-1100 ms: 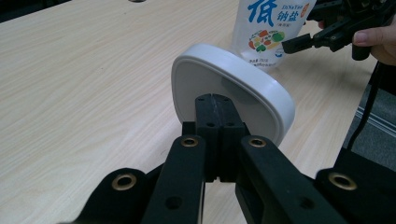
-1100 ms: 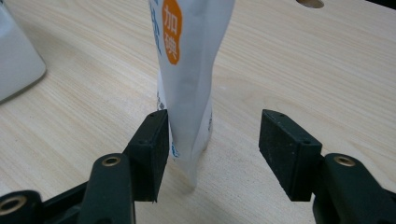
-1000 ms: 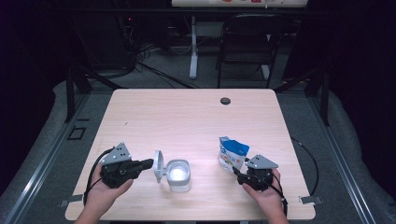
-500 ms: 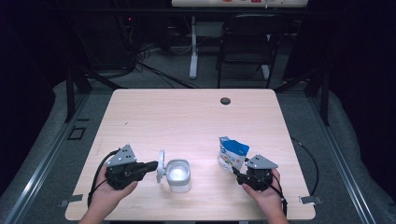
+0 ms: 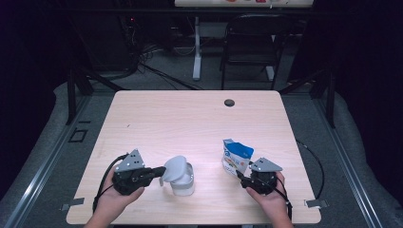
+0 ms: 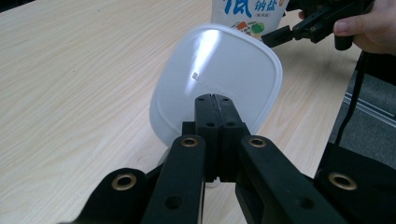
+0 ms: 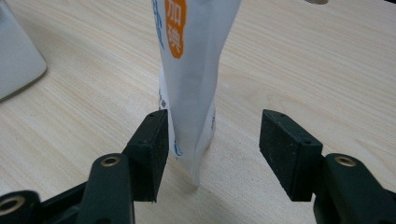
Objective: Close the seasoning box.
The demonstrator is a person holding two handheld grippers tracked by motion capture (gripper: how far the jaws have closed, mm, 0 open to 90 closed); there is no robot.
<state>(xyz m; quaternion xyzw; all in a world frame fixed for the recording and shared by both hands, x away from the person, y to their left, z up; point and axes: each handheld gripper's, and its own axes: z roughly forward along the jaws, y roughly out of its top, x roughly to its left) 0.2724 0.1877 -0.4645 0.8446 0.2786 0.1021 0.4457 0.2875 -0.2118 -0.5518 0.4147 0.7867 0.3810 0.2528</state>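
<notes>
In the lower half of the high view, a pale wooden table (image 5: 190, 118) carries two things near its front edge. Left of centre stands a clear container (image 5: 183, 183), and a white lid (image 5: 174, 168) is tilted up over its left rim. The left gripper (image 5: 159, 171) comes in from the lower left with its jaws pressed together on the lid's edge. Right of centre stands a blue and white pouch (image 5: 236, 156), with the right gripper (image 5: 240, 175) at its base, held by a hand at the bottom right. The container and the pouch are well apart.

In the left gripper view, the two black jaws meet at the centre of the frame, pinching the lower rim of the lid (image 6: 219, 79), which leans toward the upper right. The pouch (image 6: 247, 14) and the right gripper (image 6: 280, 35) sit at the top right.

In the right gripper view, the jaws stand wide. The pouch (image 7: 191, 70) rises upright between them; it lies right by the left pad (image 7: 154, 144), touching or not I cannot tell, and well clear of the right one. A corner of the container (image 7: 16, 56) shows at the left edge.
</notes>
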